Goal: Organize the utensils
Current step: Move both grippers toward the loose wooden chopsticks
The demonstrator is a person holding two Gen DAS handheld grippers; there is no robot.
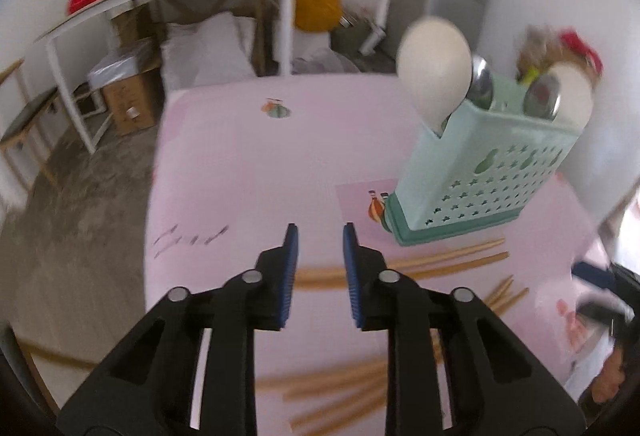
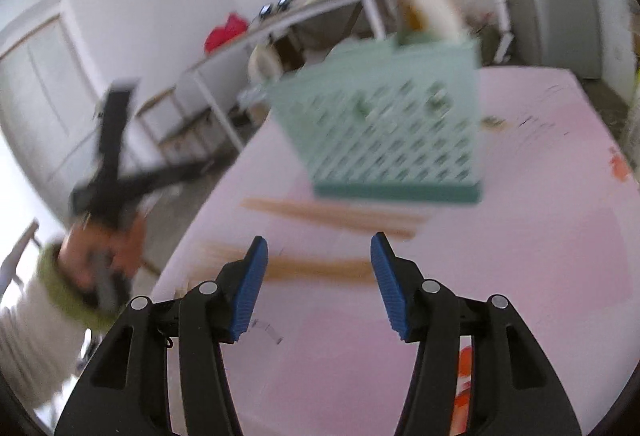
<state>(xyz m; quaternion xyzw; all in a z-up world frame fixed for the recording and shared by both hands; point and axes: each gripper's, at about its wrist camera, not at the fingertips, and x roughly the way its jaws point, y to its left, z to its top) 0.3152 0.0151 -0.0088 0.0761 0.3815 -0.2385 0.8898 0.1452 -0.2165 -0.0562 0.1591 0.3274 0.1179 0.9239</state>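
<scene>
Left wrist view first: wooden chopsticks (image 1: 448, 260) lie scattered on the pink tabletop (image 1: 240, 164), one bunch just in front of the mint caddy (image 1: 480, 172), more loose ones nearer the camera under the fingers. They are thin, light sticks lying flat, some crossing. The caddy stands upright, star-punched walls on a darker base, already carrying a white spoon (image 1: 434, 70) and steel spoons (image 1: 482, 80).

By my read we're between picks: spoons are sorted, chopsticks still wait. Left gripper (image 1: 320, 268) hangs over the table with a narrow gap between its blue pads, nothing in it. Over on the right wrist view, the right gripper (image 2: 318, 284) stands about half open and empty, aimed at the blurred chopsticks just ahead.

Next move calls for a low approach, pads straddling one stick across its length, then a firm close, since flat sticks slip easily. A hand (image 2: 100, 256) holds the other tool at left.
</scene>
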